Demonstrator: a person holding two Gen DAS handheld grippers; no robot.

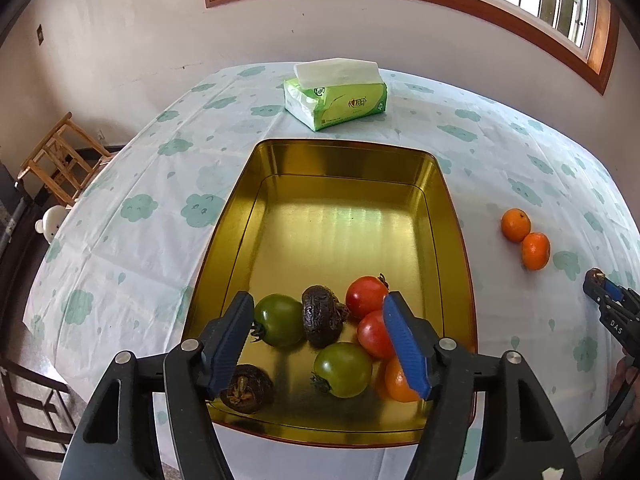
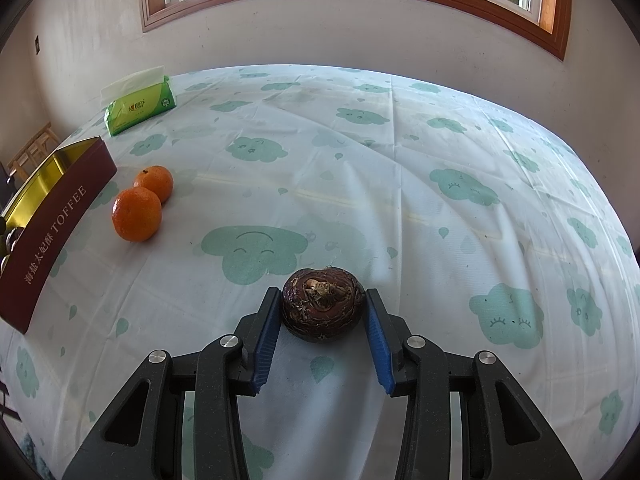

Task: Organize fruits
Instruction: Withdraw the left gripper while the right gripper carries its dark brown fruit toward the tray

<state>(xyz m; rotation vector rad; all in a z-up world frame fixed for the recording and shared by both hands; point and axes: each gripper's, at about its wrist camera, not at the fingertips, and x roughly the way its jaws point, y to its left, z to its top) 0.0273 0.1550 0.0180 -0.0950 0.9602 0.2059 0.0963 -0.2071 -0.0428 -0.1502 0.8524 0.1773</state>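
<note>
The landmark here is the gold tin (image 1: 344, 168), a deep tray with a dark red outer wall that stands on the surface (image 2: 360, 152), which is covered by a white cloth with green clouds.

The left claw (image 1: 320, 316) hangs over the near end of the tin with its jaws standing apart, and nothing is pressed between the blue pads (image 1: 404, 344). Under it, in the near part of the tin, the fruits lie together: a dark brown round fruit (image 1: 246, 388) at the near left corner, a green tomato (image 1: 343, 369) and an orange (image 1: 396, 384) beside it, then another green tomato (image 1: 280, 319), a second dark brown fruit (image 1: 322, 314) and two red tomatoes (image 1: 366, 295). The far half of the tin is bare metal.

To the right of the tin, well apart from it, the right claw (image 2: 322, 316) is closed on a third dark brown fruit (image 2: 323, 304); both blue pads touch its sides, and the fruit is at the cloth; I cannot tell if it rests on it.

Between this fruit and the tin, two oranges (image 2: 138, 213) lie on the surface, touching each other, near the tin's right wall.

Beyond the far end of the tin stands a green tissue pack (image 1: 335, 94) with white tissue at its top.
</note>
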